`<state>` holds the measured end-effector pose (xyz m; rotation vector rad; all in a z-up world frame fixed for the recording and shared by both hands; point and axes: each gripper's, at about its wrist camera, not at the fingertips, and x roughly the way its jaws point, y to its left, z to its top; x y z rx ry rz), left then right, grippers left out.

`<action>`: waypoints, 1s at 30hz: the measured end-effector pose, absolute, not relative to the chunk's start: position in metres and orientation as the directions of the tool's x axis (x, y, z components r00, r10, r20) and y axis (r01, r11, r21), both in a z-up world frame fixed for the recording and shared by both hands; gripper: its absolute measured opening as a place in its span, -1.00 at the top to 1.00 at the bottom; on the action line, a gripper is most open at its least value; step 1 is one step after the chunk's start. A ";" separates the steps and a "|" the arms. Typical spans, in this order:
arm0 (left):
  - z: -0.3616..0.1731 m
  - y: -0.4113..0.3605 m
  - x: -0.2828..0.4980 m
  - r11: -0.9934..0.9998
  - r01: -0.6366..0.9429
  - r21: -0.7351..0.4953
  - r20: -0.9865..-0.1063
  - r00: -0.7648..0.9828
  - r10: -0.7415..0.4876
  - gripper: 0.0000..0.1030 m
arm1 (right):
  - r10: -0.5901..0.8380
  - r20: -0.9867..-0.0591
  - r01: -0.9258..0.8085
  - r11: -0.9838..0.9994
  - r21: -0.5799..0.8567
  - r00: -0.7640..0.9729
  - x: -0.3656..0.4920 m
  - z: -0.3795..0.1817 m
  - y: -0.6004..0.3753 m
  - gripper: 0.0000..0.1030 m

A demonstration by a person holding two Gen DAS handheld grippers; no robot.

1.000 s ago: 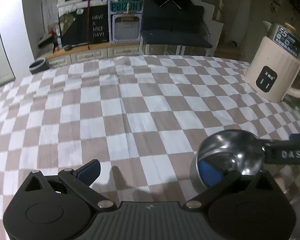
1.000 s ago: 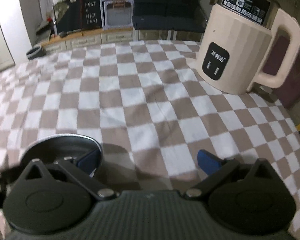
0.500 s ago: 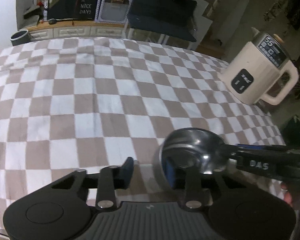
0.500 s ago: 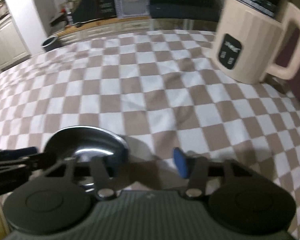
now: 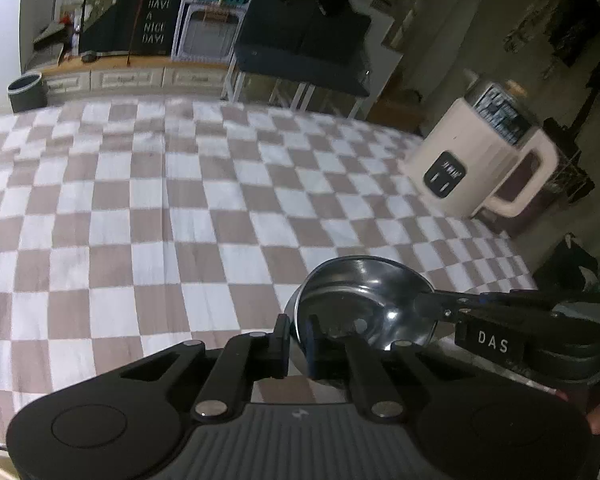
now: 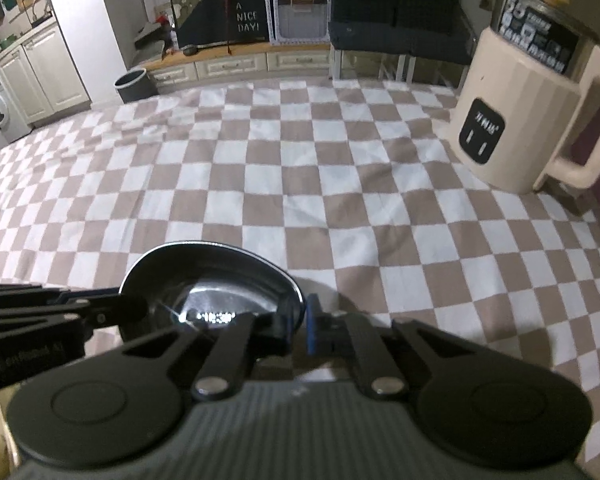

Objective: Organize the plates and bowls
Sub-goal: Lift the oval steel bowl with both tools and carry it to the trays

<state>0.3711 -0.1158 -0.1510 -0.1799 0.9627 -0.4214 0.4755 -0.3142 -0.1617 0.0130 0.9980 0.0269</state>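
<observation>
A shiny steel bowl [image 5: 364, 300] is near the front of the checkered table, also seen in the right wrist view [image 6: 208, 280]. My left gripper [image 5: 298, 338] is shut on the bowl's near left rim, one finger inside and one outside. My right gripper [image 6: 298, 322] is shut on the bowl's right rim. In the left wrist view the right gripper's fingers [image 5: 480, 304] reach in from the right. In the right wrist view the left gripper's fingers [image 6: 60, 304] reach in from the left. The bowl looks empty.
A cream electric kettle [image 5: 480, 160] stands at the table's right side, also in the right wrist view [image 6: 524, 112]. The brown and white checkered cloth [image 6: 280, 168] covers the table. Cabinets and a bin [image 6: 134, 86] lie beyond the far edge.
Both grippers were open a second ago. They have closed onto opposite rims of the steel bowl, and both views have risen and tilted.
</observation>
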 end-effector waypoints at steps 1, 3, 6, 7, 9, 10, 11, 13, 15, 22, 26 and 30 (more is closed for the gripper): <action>-0.146 -0.115 0.368 0.903 0.271 -0.334 -0.749 0.505 -0.428 0.85 | 0.026 -0.834 -0.019 1.000 0.019 0.551 0.472 -0.157 -0.315 0.83; -0.137 -0.115 0.360 0.900 0.281 -0.333 -0.738 0.516 -0.434 0.85 | 0.022 -0.822 -0.023 1.000 0.011 0.569 0.463 -0.147 -0.315 0.83; -0.123 -0.115 0.347 0.896 0.295 -0.331 -0.723 0.531 -0.442 0.85 | 0.024 -0.803 -0.023 1.000 0.012 0.596 0.448 -0.131 -0.316 0.84; -0.118 -0.116 0.341 0.895 0.302 -0.328 -0.717 0.537 -0.444 0.85 | 0.026 -0.797 -0.022 1.000 0.016 0.604 0.443 -0.126 -0.317 0.85; -0.109 -0.117 0.330 0.893 0.315 -0.322 -0.703 0.552 -0.448 0.85 | 0.029 -0.783 -0.019 1.000 0.022 0.622 0.431 -0.115 -0.318 0.85; -0.105 -0.117 0.325 0.892 0.320 -0.319 -0.697 0.558 -0.450 0.85 | 0.031 -0.775 -0.017 1.000 0.026 0.631 0.425 -0.109 -0.319 0.85; -0.100 -0.117 0.320 0.890 0.325 -0.319 -0.691 0.563 -0.453 0.85 | 0.031 -0.769 -0.016 1.000 0.027 0.638 0.419 -0.103 -0.320 0.85; -0.091 -0.118 0.310 0.886 0.335 -0.321 -0.678 0.572 -0.462 0.85 | 0.026 -0.759 -0.016 1.000 0.021 0.651 0.409 -0.095 -0.321 0.85; -0.085 -0.120 0.302 0.882 0.345 -0.320 -0.670 0.576 -0.468 0.85 | 0.020 -0.749 -0.013 1.000 0.016 0.662 0.398 -0.086 -0.323 0.85; -0.072 -0.134 0.273 0.869 0.394 -0.299 -0.660 0.573 -0.487 0.85 | -0.006 -0.739 0.002 1.000 -0.006 0.674 0.371 -0.070 -0.330 0.85; -0.077 -0.144 0.259 0.866 0.431 -0.252 -0.678 0.560 -0.476 0.84 | -0.013 -0.753 0.010 1.000 -0.008 0.657 0.361 -0.074 -0.334 0.85; -0.093 -0.150 0.252 0.854 0.450 -0.259 -0.718 0.502 -0.482 0.81 | -0.044 -0.792 -0.008 0.998 -0.061 0.609 0.356 -0.086 -0.332 0.86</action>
